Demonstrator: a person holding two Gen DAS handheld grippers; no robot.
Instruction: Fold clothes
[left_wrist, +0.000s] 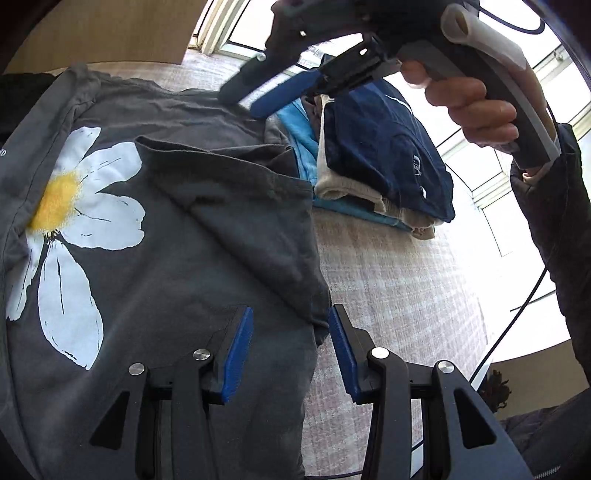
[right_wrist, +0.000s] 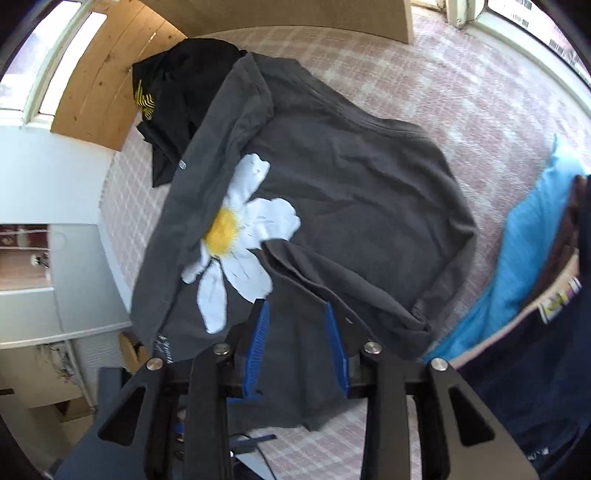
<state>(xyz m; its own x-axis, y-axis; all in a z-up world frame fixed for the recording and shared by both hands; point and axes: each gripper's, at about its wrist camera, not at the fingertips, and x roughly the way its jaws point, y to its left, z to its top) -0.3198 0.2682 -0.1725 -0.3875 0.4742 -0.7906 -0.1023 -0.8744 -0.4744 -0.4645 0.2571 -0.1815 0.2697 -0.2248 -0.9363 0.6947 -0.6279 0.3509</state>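
Between the left gripper's (left_wrist: 290, 325) spread fingers: right-hand edge of the grey T-shirt (left_wrist: 177, 229), fabric lying against the left pad, right pad over bare checked cover (left_wrist: 388, 280); pads not pressing on cloth. Shirt spread flat on the cover, white daisy print (left_wrist: 70, 221) left of the fingers, one sleeve flap folded inward ahead of them, its hem running diagonally toward the tips. Right of the fingers: open cover, clear room up to the stack of folded clothes (left_wrist: 373, 155) ahead-right, navy piece on top, beige and light blue below. Shirt's far corner touches the stack's near side.

Right gripper (right_wrist: 297, 308), seen from the left wrist view, is ahead of the left fingers over the shirt's far edge, held in a hand (left_wrist: 476, 107).

Right wrist view: fingers apart, hanging over the shirt with the folded sleeve's edge just ahead of the tips; no cloth clamped between pads. Shirt's lower hem lies under the fingers, bare cover beyond it. Black garment (right_wrist: 177, 96) touches the shirt's far-left edge. Open cover lies ahead-right of the fingers; light blue folded piece (right_wrist: 532, 236) at far right
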